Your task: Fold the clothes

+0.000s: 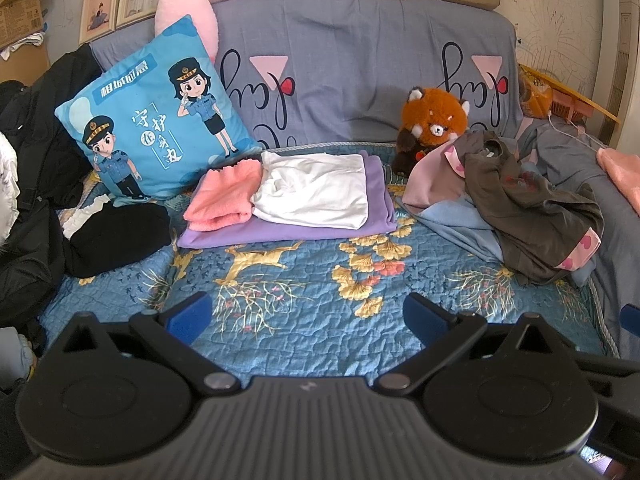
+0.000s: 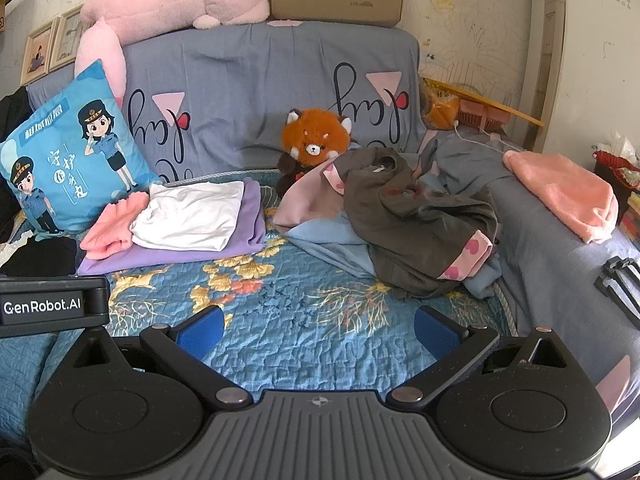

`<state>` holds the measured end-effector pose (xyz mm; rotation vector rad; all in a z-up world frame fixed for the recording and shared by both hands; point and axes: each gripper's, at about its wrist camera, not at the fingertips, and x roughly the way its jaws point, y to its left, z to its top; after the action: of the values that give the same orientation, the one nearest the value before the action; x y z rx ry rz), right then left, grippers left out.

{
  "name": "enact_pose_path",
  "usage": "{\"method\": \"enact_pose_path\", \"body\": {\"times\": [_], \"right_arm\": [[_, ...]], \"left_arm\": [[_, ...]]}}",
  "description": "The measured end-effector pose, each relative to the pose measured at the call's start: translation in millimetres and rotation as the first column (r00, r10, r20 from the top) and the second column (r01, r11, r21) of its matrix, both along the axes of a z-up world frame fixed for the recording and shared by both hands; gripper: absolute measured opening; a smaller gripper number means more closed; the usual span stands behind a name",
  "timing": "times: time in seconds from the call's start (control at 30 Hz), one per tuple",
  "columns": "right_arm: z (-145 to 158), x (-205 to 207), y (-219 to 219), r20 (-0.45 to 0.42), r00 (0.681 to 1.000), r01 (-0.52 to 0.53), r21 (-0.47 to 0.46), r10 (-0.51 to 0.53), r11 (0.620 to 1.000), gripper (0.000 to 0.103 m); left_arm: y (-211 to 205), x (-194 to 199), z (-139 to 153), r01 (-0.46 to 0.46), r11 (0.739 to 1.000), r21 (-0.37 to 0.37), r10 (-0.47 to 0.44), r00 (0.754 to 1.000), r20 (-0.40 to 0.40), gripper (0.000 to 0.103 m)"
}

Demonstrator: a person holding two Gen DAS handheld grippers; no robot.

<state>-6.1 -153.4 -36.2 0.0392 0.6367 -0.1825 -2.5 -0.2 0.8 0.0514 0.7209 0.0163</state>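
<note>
While I hover over the quilt (image 1: 304, 312):
Tongs: left gripper (image 1: 308, 312) and right gripper (image 2: 318, 326) both wide, empty.
Risk: crumpled pile (image 2: 416, 220) right of folded stack (image 2: 188, 220); I may grab several layers together.

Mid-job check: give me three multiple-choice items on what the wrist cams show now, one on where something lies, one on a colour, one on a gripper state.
1. Where does the folded white garment lie?
A. on the purple folded cloth
B. on the blue cartoon cushion
C. on the red panda plush

2. What colour is the crumpled garment on top of the unfolded pile?
A. yellow
B. dark olive-grey
C. white

3. How are the left gripper and right gripper?
A. both shut on cloth
B. one open, one shut
C. both open and holding nothing

Answers: 1 A, the white piece rests on the purple one; 2 B, its body is dark olive-grey; 3 C, both show the quilt between spread fingers.
</note>
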Motion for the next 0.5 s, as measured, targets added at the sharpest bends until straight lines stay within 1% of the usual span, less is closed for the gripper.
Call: {"method": "enact_pose_path", "body": {"times": [0.5], "right_arm": [[-3.4, 0.5, -1.2, -0.006, 1.0, 0.002, 0.001, -0.002, 1.0, 0.102]], "left_arm": [[-1.4, 3.6, -5.1, 0.0, 1.0, 0.005, 0.0, 1.0, -0.014, 0.103]]}}
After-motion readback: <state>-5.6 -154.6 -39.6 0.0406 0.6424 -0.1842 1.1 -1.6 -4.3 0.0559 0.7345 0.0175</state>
